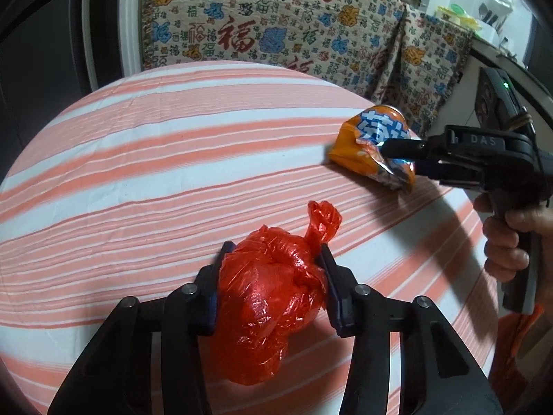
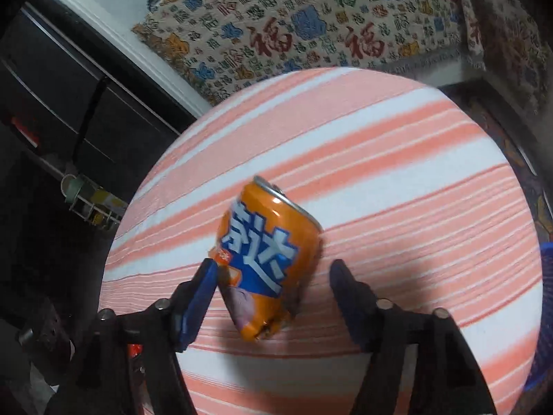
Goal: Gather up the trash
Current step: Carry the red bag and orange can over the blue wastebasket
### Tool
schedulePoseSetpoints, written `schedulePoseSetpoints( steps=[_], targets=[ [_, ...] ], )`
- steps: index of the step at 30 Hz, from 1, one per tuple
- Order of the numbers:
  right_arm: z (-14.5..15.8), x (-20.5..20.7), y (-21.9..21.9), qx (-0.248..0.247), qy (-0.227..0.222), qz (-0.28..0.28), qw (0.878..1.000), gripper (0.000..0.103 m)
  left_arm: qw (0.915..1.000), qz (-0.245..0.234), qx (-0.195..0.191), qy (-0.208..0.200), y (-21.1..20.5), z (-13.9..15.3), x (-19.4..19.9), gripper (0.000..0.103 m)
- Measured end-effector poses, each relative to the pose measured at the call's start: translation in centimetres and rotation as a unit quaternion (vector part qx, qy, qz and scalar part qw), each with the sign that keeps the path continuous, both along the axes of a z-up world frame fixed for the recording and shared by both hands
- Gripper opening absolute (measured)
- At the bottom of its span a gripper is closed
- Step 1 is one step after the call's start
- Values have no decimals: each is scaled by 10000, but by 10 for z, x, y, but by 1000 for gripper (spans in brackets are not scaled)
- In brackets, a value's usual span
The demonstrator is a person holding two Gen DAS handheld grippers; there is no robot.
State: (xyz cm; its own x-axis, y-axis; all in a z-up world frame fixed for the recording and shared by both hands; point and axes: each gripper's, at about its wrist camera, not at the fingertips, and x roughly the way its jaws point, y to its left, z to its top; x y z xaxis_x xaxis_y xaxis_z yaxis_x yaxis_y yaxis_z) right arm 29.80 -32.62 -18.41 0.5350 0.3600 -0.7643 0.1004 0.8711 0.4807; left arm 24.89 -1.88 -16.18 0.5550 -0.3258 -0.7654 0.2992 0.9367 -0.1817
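A knotted red plastic bag [image 1: 269,290], crinkled and bulging, sits on the round table covered in a peach-and-white striped cloth [image 1: 138,159]. The left gripper [image 1: 273,259] has it clamped: both black fingers press into the sides of the bag, with the tied knot poking out above and just past the fingertips.

Farther across the table, near its edge, lies a crushed orange soda can with blue-and-white lettering [image 2: 266,259], tipped on its side. The right gripper [image 2: 273,273], held by a person's hand [image 1: 508,242], straddles the dented lower half of the can. In the right wrist view its left finger [image 2: 197,297] touches the can's side, while the other finger stands a little off it; the frame is blurred, so I cannot tell whether the grip has closed on the can.

Behind the table hangs a patterned fabric printed with red, blue and orange characters [image 1: 276,27].
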Motion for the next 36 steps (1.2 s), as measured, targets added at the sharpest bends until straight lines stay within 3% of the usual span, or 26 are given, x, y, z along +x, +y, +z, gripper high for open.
schedulePoseSetpoints(
  steps=[2, 4, 12, 27, 36],
  targets=[
    [3, -4, 1, 114, -143, -39, 9998, 30, 9999, 87, -138, 14, 4, 0, 2, 44],
    [14, -10, 8, -137, -339, 80, 9993, 24, 9997, 150, -183, -15, 7, 2, 2, 44],
    [60, -59, 31, -1186, -927, 469, 9875, 22, 9989, 269, -227, -325, 5, 20, -6, 44],
    [83, -96, 43, -1491, -1170, 579, 9802, 22, 9975, 301, 220, -600, -6, 32, -16, 44],
    [83, -103, 34, -1481, -1151, 524, 9809, 22, 9976, 204, 154, -642, -10, 35, -24, 44]
  ],
)
